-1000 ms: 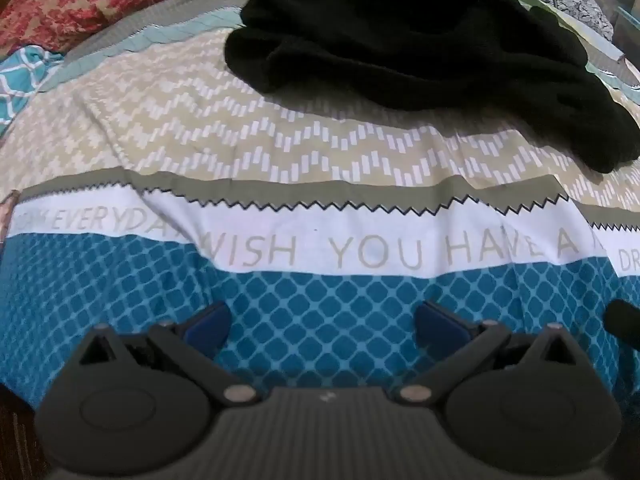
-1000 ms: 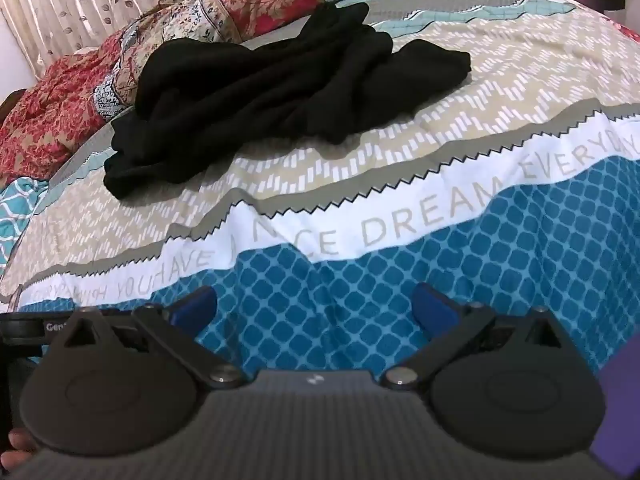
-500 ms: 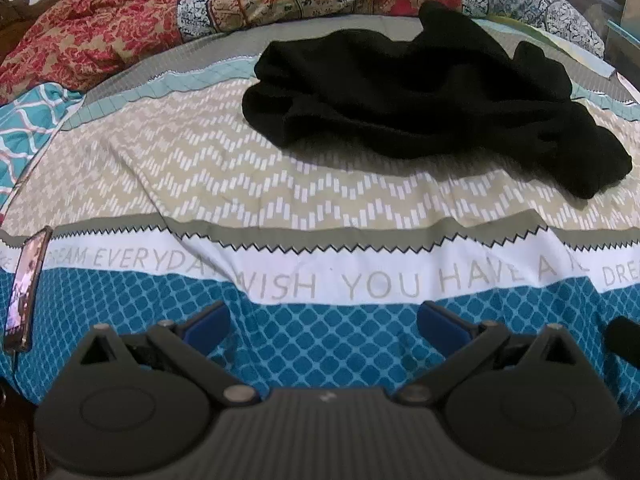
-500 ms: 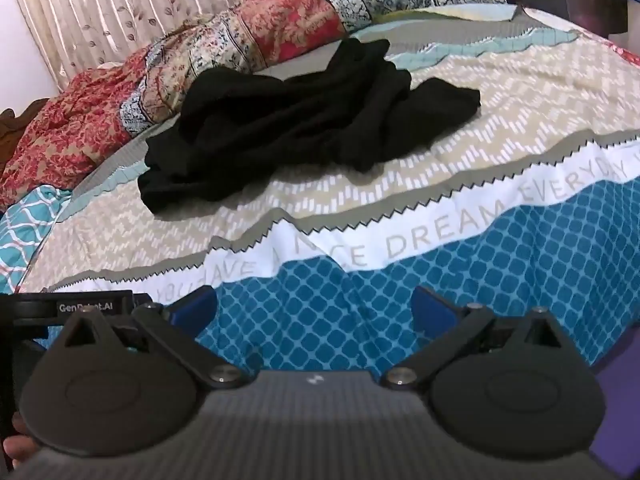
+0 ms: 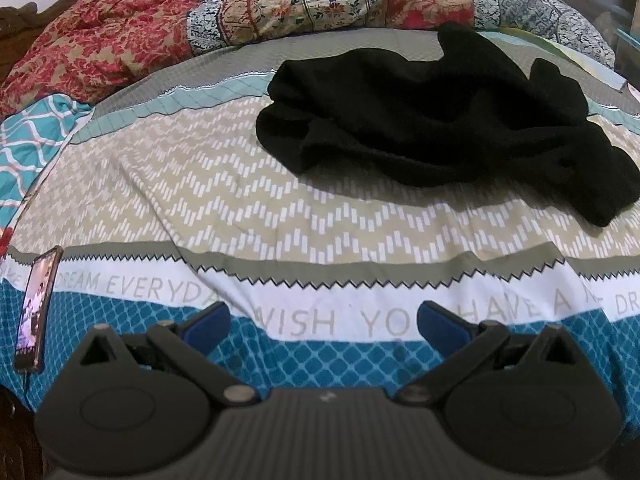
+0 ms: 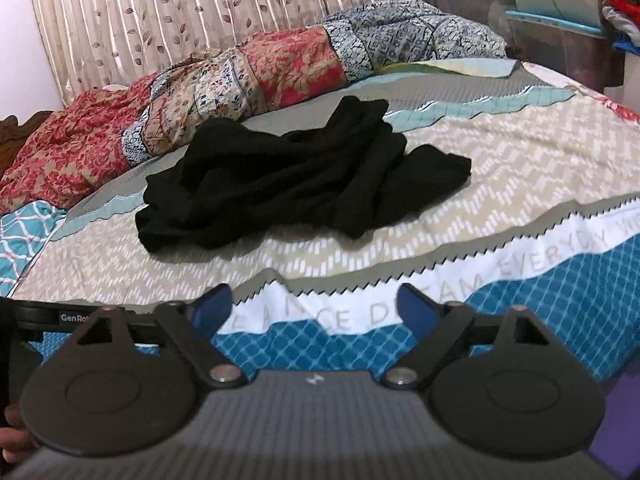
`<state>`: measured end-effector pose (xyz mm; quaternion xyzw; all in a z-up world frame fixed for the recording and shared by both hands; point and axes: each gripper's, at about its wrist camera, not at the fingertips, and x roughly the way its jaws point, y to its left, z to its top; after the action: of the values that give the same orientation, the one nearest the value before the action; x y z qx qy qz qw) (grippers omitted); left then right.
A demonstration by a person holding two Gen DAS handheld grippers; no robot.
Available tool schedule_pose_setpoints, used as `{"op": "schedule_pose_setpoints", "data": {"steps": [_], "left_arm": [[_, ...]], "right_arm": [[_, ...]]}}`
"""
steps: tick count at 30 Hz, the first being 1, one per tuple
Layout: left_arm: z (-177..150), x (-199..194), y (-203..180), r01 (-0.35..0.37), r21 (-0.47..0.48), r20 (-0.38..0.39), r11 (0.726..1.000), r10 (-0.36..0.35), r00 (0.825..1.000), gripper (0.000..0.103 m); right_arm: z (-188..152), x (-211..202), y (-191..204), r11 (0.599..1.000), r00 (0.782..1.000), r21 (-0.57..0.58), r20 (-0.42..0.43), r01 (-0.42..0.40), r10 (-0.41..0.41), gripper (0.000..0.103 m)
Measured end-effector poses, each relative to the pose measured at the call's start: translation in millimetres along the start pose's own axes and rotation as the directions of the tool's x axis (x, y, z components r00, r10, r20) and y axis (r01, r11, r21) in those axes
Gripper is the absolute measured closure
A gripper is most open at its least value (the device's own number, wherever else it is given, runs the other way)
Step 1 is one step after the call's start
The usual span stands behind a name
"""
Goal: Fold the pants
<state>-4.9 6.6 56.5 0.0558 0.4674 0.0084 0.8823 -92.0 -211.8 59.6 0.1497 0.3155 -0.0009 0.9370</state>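
Phone point(image 5: 36, 312) glossy, flat at bed's left edge. Left claw point(image 5: 323, 322) wide, blue pads empty, over printed cotton bedsheet point(image 5: 240, 208). Black pants point(image 5: 432, 120) soft crumpled heap mid-bed, well apart from claws. Right claw point(image 6: 316, 312) closing, nothing between jaws. Patchwork quilt point(image 6: 280, 64) bunched behind.

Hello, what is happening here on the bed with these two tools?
A person holds a gripper in each hand over the bedspread. The black pants lie crumpled further back on the bed, untouched, so folding has not begun. The left gripper is open with nothing between its fingers. The right gripper is also empty, and it is closing a little. A phone lies at the bed's left edge.
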Motion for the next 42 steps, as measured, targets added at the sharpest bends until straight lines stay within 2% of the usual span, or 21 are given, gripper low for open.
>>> {"op": "schedule_pose_setpoints", "data": {"steps": [4, 7, 14, 19, 23, 26, 30, 32, 35, 38, 42], "left_arm": [[6.5, 2.0, 0.7, -0.006, 0.005, 0.006, 1.0, 0.006, 1.0, 0.0], [12.3, 3.7, -0.5, -0.014, 0.007, 0.013, 1.0, 0.014, 1.0, 0.0], [24.8, 10.1, -3.3, -0.018, 0.011, 0.019, 1.0, 0.017, 1.0, 0.0], [35.6, 17.6, 0.5, -0.001, 0.001, 0.026, 1.0, 0.001, 1.0, 0.0], [51.4, 19.1, 17.2, 0.004, -0.035, 0.088, 0.999, -0.001, 0.996, 0.0], [67.5, 20.5, 21.9, 0.03, -0.031, 0.131, 0.999, -0.026, 0.991, 0.0], [92.1, 30.7, 26.0, 0.035, -0.04, 0.163, 0.999, -0.028, 0.986, 0.0], [105.8, 35.6, 34.3, 0.072, -0.091, 0.163, 0.993, -0.057, 0.985, 0.0], [126.9, 43.1, 41.7, 0.132, -0.115, 0.17, 0.984, -0.112, 0.979, 0.0], [147.1, 61.1, 54.2, 0.117, -0.158, 0.175, 0.981, -0.089, 0.981, 0.0], [170.3, 104.8, 71.4, 0.04, -0.222, 0.101, 0.974, -0.018, 0.995, 0.0]], "right_arm": [[1.5, 0.6, 0.0, 1.0, 1.0, -0.016, 0.013, 0.01, -0.009, 0.035], [3.9, 0.5, 0.6, 0.999, 0.999, -0.03, 0.033, 0.011, -0.01, 0.044], [12.3, 1.4, -1.0, 0.998, 0.998, -0.066, 0.068, 0.013, -0.008, 0.057], [19.0, 7.5, -5.8, 0.996, 0.996, -0.074, 0.086, 0.041, -0.034, 0.056], [24.1, 15.6, -14.7, 0.995, 0.994, -0.067, 0.081, 0.072, -0.066, 0.055], [27.9, 23.7, -20.4, 0.994, 0.994, -0.06, 0.077, 0.087, -0.082, 0.041], [36.1, 37.7, -21.5, 0.994, 0.994, -0.066, 0.082, 0.084, -0.079, 0.039], [42.1, 44.9, -18.8, 0.992, 0.992, -0.088, 0.096, 0.085, -0.076, 0.038], [60.2, 56.2, -21.4, 0.995, 0.993, -0.077, 0.112, 0.055, -0.046, 0.037], [92.5, 75.9, -33.5, 0.999, 0.991, -0.023, 0.131, 0.034, -0.03, 0.037], [134.5, 122.3, -44.4, 0.999, 0.993, 0.004, 0.114, 0.042, -0.042, 0.033]]}}
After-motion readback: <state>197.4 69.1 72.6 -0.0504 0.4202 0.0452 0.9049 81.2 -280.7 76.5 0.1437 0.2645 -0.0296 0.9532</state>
